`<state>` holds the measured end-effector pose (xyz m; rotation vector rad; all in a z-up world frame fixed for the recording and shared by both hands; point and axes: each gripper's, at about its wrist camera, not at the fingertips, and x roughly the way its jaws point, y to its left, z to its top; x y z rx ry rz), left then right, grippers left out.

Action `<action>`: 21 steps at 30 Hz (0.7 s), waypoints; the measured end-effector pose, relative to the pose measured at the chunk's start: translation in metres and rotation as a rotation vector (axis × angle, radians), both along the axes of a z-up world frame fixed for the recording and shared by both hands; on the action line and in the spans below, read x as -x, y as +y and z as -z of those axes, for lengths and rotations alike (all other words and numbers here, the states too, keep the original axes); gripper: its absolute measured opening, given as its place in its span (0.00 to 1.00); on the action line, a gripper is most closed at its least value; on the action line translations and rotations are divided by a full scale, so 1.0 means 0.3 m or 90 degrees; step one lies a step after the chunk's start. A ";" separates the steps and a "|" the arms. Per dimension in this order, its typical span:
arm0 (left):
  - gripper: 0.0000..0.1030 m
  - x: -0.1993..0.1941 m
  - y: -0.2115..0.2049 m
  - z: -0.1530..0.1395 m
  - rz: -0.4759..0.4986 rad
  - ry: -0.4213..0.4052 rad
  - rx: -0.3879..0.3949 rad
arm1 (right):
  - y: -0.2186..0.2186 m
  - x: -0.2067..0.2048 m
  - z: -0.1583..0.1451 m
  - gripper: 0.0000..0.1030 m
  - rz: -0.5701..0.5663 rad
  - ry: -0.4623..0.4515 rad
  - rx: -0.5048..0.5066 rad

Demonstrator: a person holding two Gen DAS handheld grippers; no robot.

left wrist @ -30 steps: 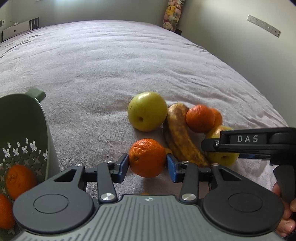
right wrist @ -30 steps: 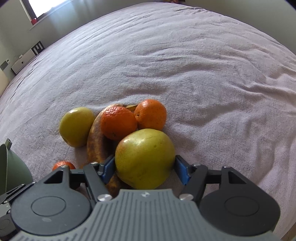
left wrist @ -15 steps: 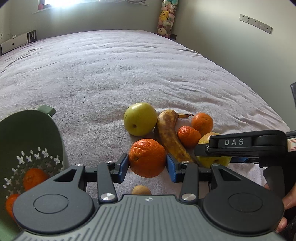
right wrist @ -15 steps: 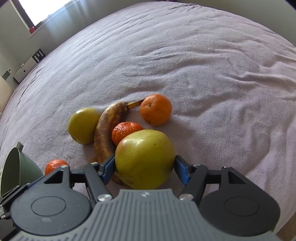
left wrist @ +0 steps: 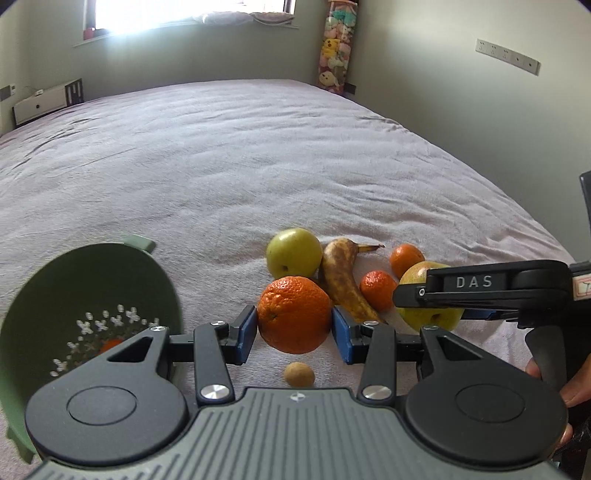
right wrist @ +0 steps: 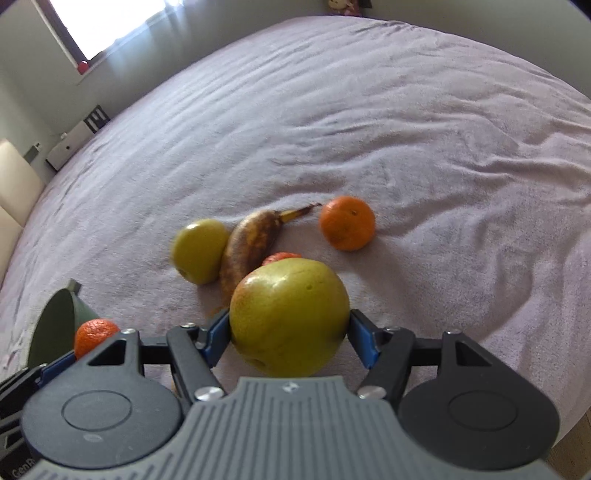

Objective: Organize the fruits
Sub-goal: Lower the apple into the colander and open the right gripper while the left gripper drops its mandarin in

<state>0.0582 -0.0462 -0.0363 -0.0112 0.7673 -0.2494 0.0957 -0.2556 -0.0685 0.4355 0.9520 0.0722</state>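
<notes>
Both hands angled down, apparently above bedspread [left wrist: 258, 155].

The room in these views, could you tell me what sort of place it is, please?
Most likely a bedroom: the fruit lies on a wide bed, with stuffed toys stacked in the corner beside a window.

**Fruit cluster on the bed, strainer bowl to its left**

Taking the banana [left wrist: 341, 280] as landmark: an apple [left wrist: 293, 256] lies just left of it, touching. A mandarin [left wrist: 377, 290] sits close on its right, another mandarin [left wrist: 406, 258] farther right, near its stem end. A small nut-like fruit [left wrist: 299, 374] lies nearer the camera, left of the banana. The bowl [left wrist: 44, 295] stands well to the left, fruit inside. All rest on the bedspread [left wrist: 258, 155].
</notes>
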 end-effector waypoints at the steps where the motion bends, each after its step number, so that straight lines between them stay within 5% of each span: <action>1: 0.48 0.005 0.012 -0.012 -0.004 -0.001 0.002 | 0.009 0.004 -0.015 0.63 -0.007 -0.009 -0.002; 11: 0.48 0.039 0.159 -0.119 -0.059 -0.025 0.005 | 0.184 0.051 -0.168 0.63 -0.122 -0.114 -0.004; 21: 0.48 0.052 0.363 -0.162 -0.149 -0.017 0.007 | 0.411 0.079 -0.238 0.63 -0.245 -0.157 0.016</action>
